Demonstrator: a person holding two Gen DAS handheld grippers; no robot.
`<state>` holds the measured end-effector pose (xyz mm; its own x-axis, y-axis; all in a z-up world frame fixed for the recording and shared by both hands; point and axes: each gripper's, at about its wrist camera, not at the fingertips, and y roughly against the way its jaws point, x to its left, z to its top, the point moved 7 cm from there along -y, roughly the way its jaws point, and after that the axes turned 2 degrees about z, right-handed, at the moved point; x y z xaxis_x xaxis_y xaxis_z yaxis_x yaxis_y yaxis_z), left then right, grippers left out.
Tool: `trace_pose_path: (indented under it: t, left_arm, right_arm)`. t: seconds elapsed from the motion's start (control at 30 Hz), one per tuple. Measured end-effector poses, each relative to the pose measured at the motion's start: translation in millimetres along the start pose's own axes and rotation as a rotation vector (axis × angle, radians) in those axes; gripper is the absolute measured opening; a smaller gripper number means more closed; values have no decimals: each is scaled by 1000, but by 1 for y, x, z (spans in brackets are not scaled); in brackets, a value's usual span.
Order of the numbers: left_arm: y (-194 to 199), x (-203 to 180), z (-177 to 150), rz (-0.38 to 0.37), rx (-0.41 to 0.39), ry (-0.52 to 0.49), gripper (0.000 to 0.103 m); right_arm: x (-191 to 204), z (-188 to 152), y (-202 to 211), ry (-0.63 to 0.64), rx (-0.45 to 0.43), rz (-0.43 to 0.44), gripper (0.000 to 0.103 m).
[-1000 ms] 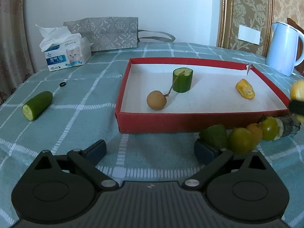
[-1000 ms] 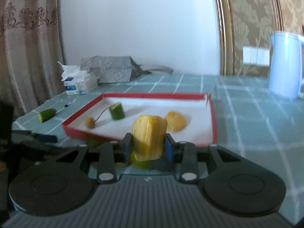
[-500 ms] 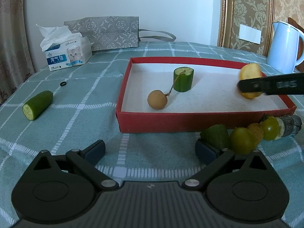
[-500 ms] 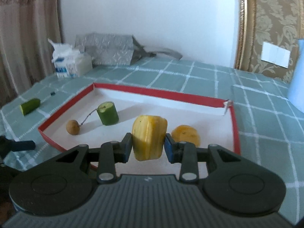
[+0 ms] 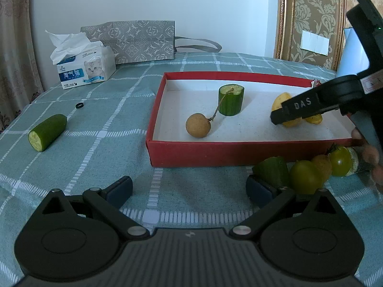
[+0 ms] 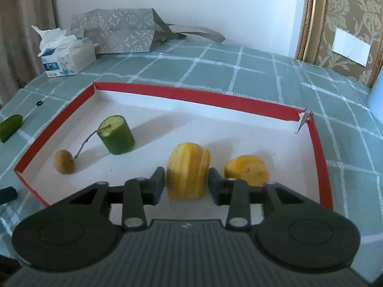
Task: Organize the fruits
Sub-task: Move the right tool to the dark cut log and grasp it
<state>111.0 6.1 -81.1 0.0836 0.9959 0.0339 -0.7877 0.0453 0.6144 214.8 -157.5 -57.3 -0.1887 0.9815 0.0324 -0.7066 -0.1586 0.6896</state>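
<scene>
A green checked cloth (image 5: 100, 119) covers the table by a white wall (image 5: 167, 4). The right claw (image 6: 186, 183) is opening around a yellow fruit (image 6: 188, 169) standing in the red box (image 6: 318, 148). The left claw (image 5: 190, 187) is wide, with nothing in it.

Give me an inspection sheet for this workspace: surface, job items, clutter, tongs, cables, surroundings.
Surface: table under green checked cloth.
Job's things: red tray holds a cucumber stub, a longan and two yellow fruit pieces; a cucumber piece and a fruit cluster lie outside it.
Clutter: tissue box, grey bag, small black ring.
Tongs: left open, empty; right opening around a yellow piece standing in the tray.
Cables: nothing seen.
Surroundings: white wall, curtain, patterned panel, pale jug.
</scene>
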Motion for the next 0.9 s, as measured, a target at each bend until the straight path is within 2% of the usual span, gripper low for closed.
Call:
trace_pose_path:
  t: [0.07, 0.13, 0.23, 0.37, 0.47, 0.53, 0.6, 0.67, 0.8, 0.9]
  left_arm:
    - [0, 0, 0, 0, 0, 0, 102]
    - [0, 0, 0, 0, 0, 0, 102]
    - [0, 0, 0, 0, 0, 0, 102]
    - [0, 0, 0, 0, 0, 0, 102]
    - [0, 0, 0, 0, 0, 0, 102]
    - [0, 0, 0, 0, 0, 0, 102]
    - [0, 0, 0, 0, 0, 0, 102]
    - [0, 0, 0, 0, 0, 0, 102]
    - [0, 0, 0, 0, 0, 0, 102]
    - [-1, 0, 0, 0, 0, 0, 102]
  right_arm:
    - [1, -1, -2, -3, -6, 22, 63]
    - [2, -3, 2, -2, -10, 36, 67]
    - [-2, -1, 27, -5, -81, 35, 81]
    - [-21, -5, 87, -38, -266, 7, 88]
    - [-45, -25, 130, -32, -434, -144, 99]
    - [-56, -45, 145, 1, -480, -237, 100]
    - [-64, -68, 150, 11, -481, -274, 99]
    - [-68, -83, 152, -6, -460, -246, 91]
    - [-69, -90, 155, 3, -450, -230, 87]
    - [-67, -97, 147, 42, -382, -233, 77]
